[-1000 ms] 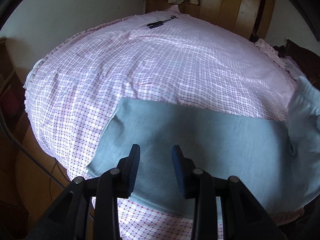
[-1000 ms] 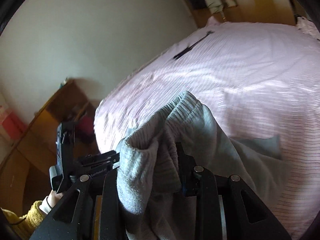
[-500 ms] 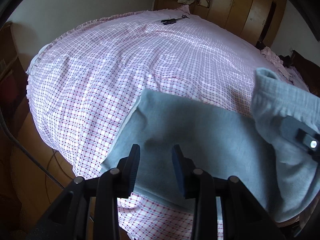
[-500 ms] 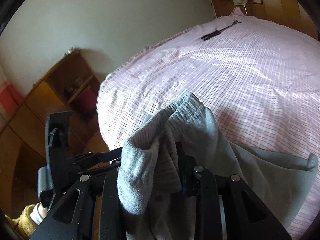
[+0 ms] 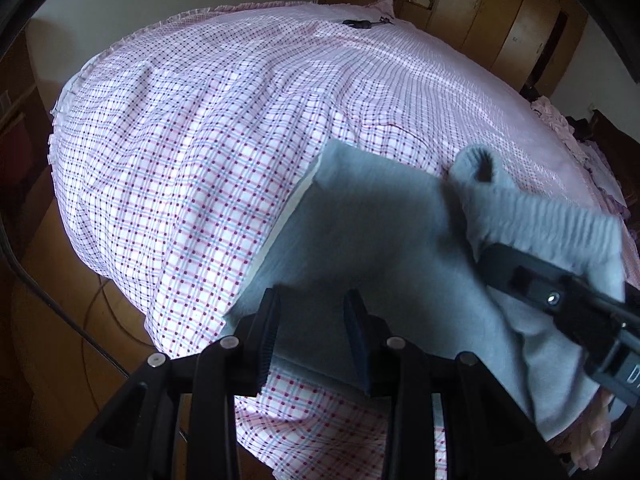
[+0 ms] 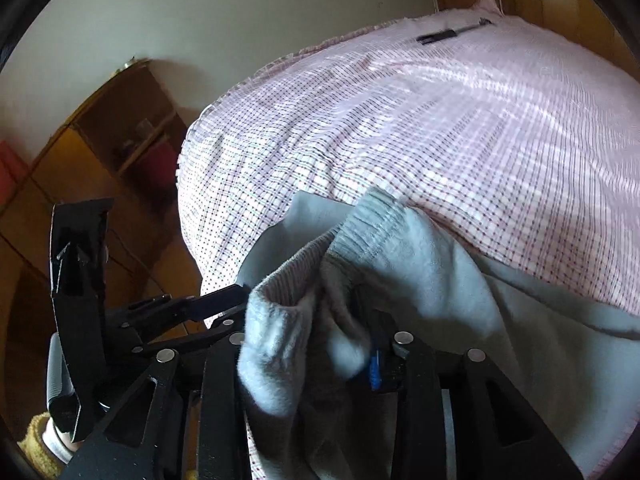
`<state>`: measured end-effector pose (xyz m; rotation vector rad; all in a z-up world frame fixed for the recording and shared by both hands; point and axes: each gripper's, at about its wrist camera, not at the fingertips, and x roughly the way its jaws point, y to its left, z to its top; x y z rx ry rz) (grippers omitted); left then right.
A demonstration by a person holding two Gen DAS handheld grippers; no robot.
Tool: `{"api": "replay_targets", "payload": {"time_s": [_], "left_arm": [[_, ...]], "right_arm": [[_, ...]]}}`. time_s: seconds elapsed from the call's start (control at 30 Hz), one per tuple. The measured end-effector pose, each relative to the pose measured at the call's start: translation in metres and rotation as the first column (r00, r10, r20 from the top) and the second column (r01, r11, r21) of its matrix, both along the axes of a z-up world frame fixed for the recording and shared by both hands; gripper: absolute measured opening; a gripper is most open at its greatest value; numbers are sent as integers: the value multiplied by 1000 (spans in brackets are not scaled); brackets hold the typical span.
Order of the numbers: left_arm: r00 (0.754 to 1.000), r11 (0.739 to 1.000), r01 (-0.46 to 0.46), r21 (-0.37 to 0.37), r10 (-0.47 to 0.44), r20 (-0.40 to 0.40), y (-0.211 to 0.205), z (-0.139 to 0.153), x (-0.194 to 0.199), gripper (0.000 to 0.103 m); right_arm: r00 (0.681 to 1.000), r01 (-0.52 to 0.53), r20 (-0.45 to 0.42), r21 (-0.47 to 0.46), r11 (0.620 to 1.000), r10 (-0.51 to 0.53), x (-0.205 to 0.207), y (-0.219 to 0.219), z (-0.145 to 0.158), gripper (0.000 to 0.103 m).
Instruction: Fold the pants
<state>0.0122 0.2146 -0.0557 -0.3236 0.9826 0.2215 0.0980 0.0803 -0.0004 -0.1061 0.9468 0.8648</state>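
Note:
Grey pants (image 5: pixel 380 248) lie flat near the front edge of a bed with a pink checked sheet (image 5: pixel 200 140). My left gripper (image 5: pixel 312 296) hovers open just over the pants' near left edge, nothing between its fingers; it also shows at the left of the right wrist view (image 6: pixel 236 304). My right gripper (image 6: pixel 304 320) has the ribbed waistband (image 6: pixel 372 220) bunched between its fingers, which are opening; the cloth hides its left fingertip. In the left wrist view the waistband (image 5: pixel 540 216) hangs folded over the flat leg, draped on the right gripper's finger (image 5: pixel 520 268).
A black tool (image 5: pixel 360 23) lies at the bed's far end. Wooden wardrobes (image 5: pixel 500 8) stand behind, and a wooden shelf unit (image 6: pixel 120 140) stands left of the bed. A cable (image 5: pixel 60 308) runs over the floor. Crumpled pink cloth (image 5: pixel 552 112) sits at the bed's right side.
The right gripper has carried the waistband leftwards over the flat leg, closer to the left gripper. The left gripper has sunk nearer the pants' edge, still open.

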Motion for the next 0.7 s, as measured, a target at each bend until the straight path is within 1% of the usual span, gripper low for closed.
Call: {"api": "replay_targets", "payload": {"time_s": [0.03,0.13,0.2,0.3,0.4,0.53,0.7], "left_arm": [[1000,1000,0,0,0,2,0,0,0,34],[1000,1000,3,6,-3,6,-1,0,-2,34],[1000,1000,1,1,-1,9,-1,0,-2,34],[1000,1000,-3,1,3,12,0,1,-3,34],[1000,1000,-6,-4,6,19,1,2,-5,34],[1000,1000,-10,-5,11,23,1,5,-10,34],[999,1000,-15,-12,16,44,0,13,-17,34]], "right_arm": [[1000,-8,11,15,1000,8,-4,0,5,40],[997,-61,40,62,996,58,-13,2,19,49],[994,-84,77,54,995,80,-21,1,29,52],[995,-77,69,47,996,74,-25,-8,35,52],[997,-55,64,16,998,54,-26,-23,37,52],[998,-14,60,-40,999,17,-26,-53,32,52],[998,44,40,-78,996,-41,-28,-93,24,52]]}}
